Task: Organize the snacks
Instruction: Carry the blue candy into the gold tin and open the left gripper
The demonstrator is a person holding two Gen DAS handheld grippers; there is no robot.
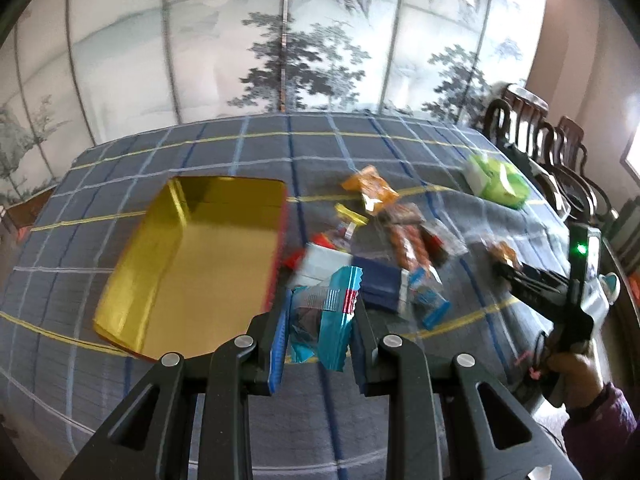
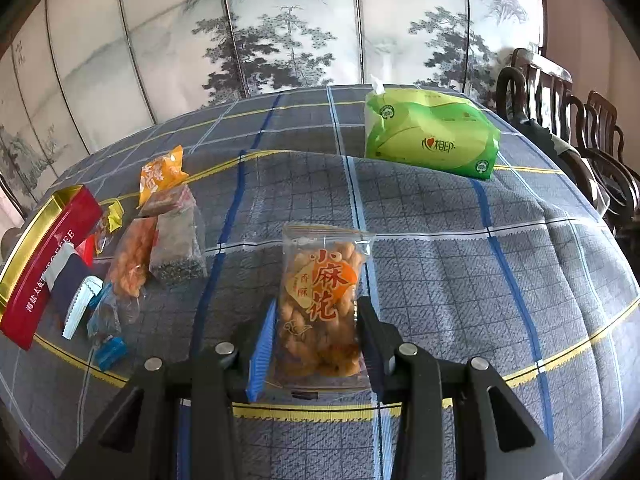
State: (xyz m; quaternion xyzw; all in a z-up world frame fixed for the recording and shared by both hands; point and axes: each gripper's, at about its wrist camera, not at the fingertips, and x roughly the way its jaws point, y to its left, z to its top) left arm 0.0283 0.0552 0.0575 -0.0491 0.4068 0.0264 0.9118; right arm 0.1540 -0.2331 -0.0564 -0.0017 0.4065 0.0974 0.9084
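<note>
Twist-snack packet [image 2: 320, 304], long axis pointing away, sits clamped in the right gripper [image 2: 316, 344] jaws; left gripper [image 1: 318, 332] jaws pinch a teal wrapper [image 1: 324, 316] beside the gold tin [image 1: 192, 260].

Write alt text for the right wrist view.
The right gripper is closed on a clear packet of fried dough twists over a blue-grey checked tablecloth. A pile of other snacks lies at left beside an open red and gold tin; a green tissue pack sits beyond.
</note>
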